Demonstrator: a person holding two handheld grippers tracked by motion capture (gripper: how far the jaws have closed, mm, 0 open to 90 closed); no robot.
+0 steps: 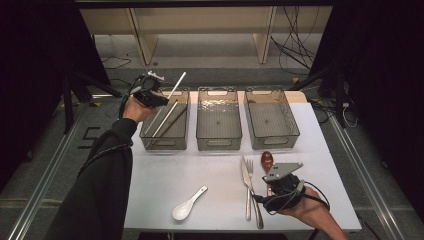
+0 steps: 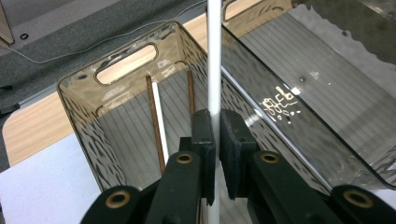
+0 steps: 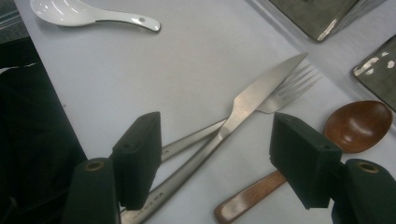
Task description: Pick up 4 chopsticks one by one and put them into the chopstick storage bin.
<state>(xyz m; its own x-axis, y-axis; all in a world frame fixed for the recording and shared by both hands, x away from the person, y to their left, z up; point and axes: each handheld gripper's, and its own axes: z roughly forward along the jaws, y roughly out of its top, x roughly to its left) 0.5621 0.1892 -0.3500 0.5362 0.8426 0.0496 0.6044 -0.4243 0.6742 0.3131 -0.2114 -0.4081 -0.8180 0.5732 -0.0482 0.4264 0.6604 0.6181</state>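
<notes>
While the left gripper (image 2: 214,140) pinches a white chopstick (image 2: 214,56) between its jaws above the far-left bin (image 1: 165,119), the right gripper (image 3: 219,158) hovers with jaws spread over the knife (image 3: 247,107), fork (image 3: 285,91) and wooden spoon (image 3: 357,125) on the near-right surface (image 1: 165,175).

Left tongs (image 2: 215,140) clamped, right tongs (image 3: 224,161) agape

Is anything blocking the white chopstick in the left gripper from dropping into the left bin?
Nothing visible does. The left gripper holds the white chopstick above the open left bin. Three chopsticks already lie along the bin floor, leaving room beside them.
</notes>
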